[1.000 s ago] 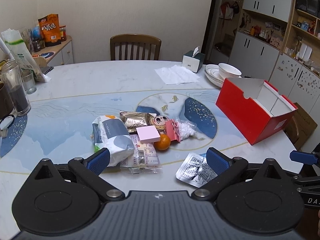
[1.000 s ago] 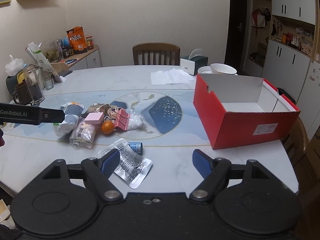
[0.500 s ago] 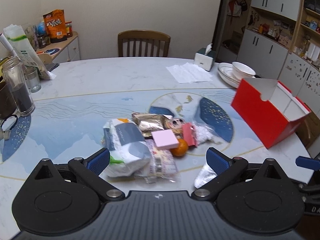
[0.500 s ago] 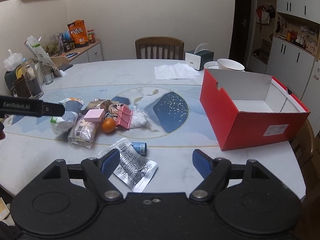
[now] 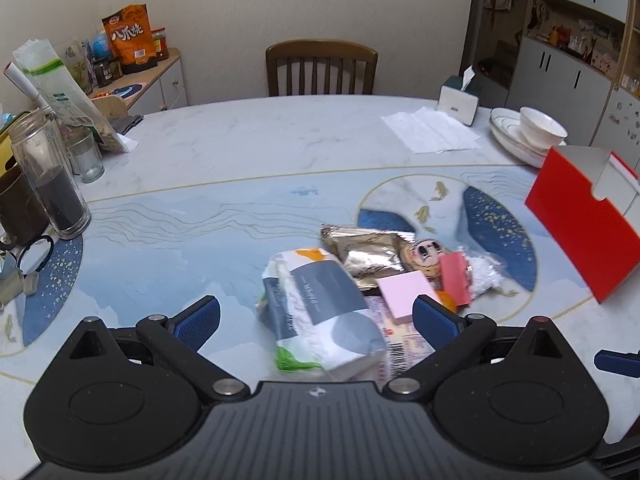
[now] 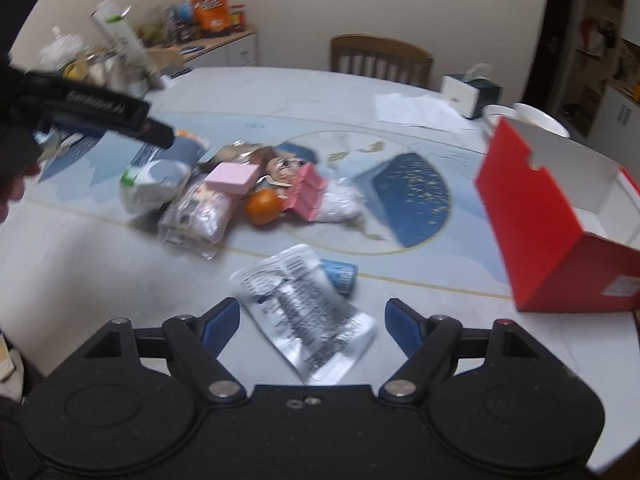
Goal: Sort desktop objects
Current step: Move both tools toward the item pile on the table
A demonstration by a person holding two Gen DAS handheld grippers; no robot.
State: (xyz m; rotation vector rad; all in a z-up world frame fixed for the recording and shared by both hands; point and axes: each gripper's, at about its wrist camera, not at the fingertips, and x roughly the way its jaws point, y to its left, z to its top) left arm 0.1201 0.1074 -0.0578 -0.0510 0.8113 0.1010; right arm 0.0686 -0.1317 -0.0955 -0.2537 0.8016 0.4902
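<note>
Holding my left gripper [image 5: 316, 316] low with jaws wide, I straddle the white tissue pack [image 5: 320, 312]. My right gripper [image 6: 312, 320], also spread, hovers over the foil packet [image 6: 308, 312]; the red box [image 6: 560, 224] sits right.

Snack packets [image 5: 320, 304], pink notepad [image 5: 404, 294] and orange [image 6: 263, 206] lie heaped beside an open red box [image 6: 552, 216].
</note>
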